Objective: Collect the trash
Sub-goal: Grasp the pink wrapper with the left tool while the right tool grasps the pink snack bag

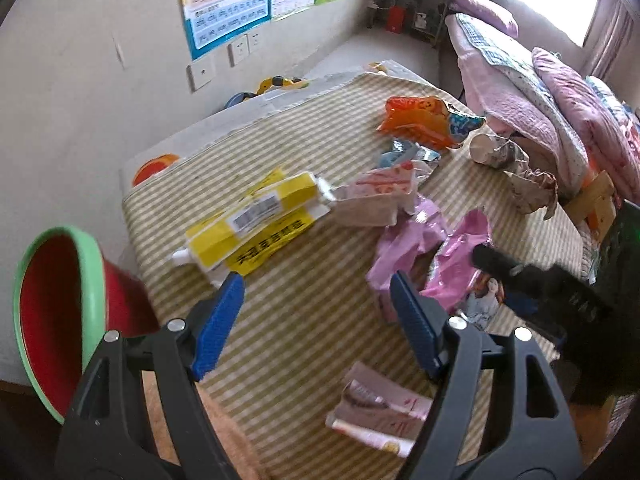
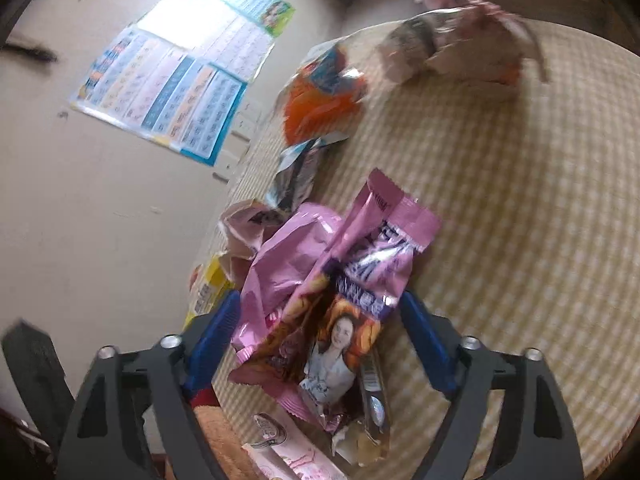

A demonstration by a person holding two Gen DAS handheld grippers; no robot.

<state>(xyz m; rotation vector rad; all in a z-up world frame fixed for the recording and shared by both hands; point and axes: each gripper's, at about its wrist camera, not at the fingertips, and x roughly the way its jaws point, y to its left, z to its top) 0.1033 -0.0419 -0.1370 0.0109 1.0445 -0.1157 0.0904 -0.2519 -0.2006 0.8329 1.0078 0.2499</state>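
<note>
Our right gripper (image 2: 320, 344) straddles the pink wrapper (image 2: 320, 280) on the striped cloth (image 2: 500, 220), jaws open, while our left gripper (image 1: 316, 328), also open, hovers beside it near the bin (image 1: 60, 312); we should close squarely across the crumpled middle.

My left tool (image 1: 316, 320), a black-framed clamp with two blue ribbed fingers (image 1: 218, 326), hangs with its fingers spread wide and nothing between them. My right tool (image 2: 320, 340), built the same, has its blue fingers (image 2: 430, 346) parted too, not yet closed.
</note>
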